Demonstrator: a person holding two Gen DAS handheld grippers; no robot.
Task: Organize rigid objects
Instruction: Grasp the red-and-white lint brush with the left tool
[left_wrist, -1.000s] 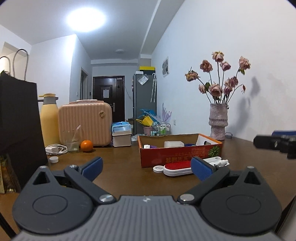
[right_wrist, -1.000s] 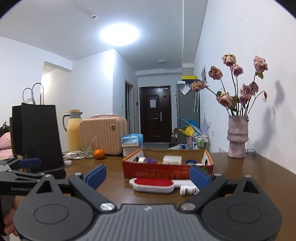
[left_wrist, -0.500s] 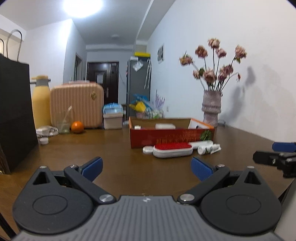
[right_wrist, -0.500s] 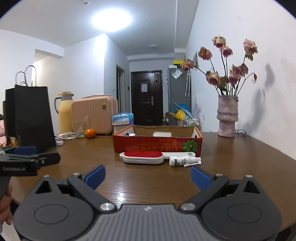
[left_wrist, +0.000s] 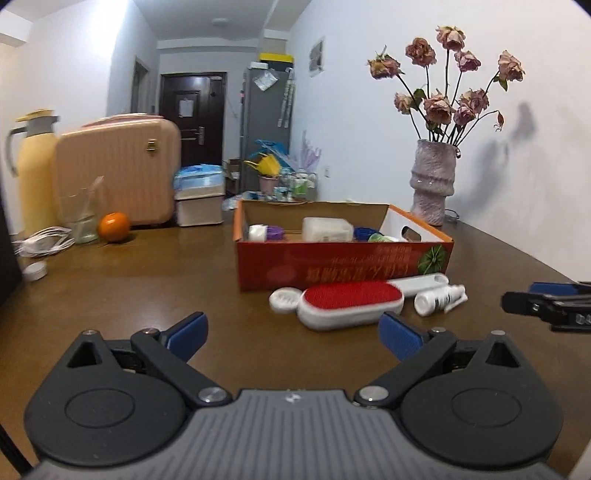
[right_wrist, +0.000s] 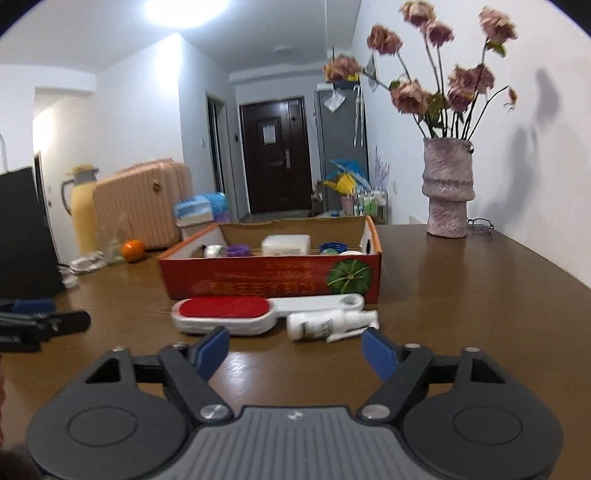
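Both grippers hover level, low over the tabletop (left_wrist: 147, 280), facing the red box (left_wrist: 343, 264). Left gripper (left_wrist: 293, 330) spread wide, empty; right gripper (right_wrist: 295, 349) spread wide, empty. Lint brush (right_wrist: 236, 312) lies flat just before the box, long axis left-right, handle pointing right. Small bottle (right_wrist: 325, 322) lies beside it, nozzle right.

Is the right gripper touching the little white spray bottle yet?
Apart. In the right wrist view, bare table shows between the open right gripper and the spray bottle.
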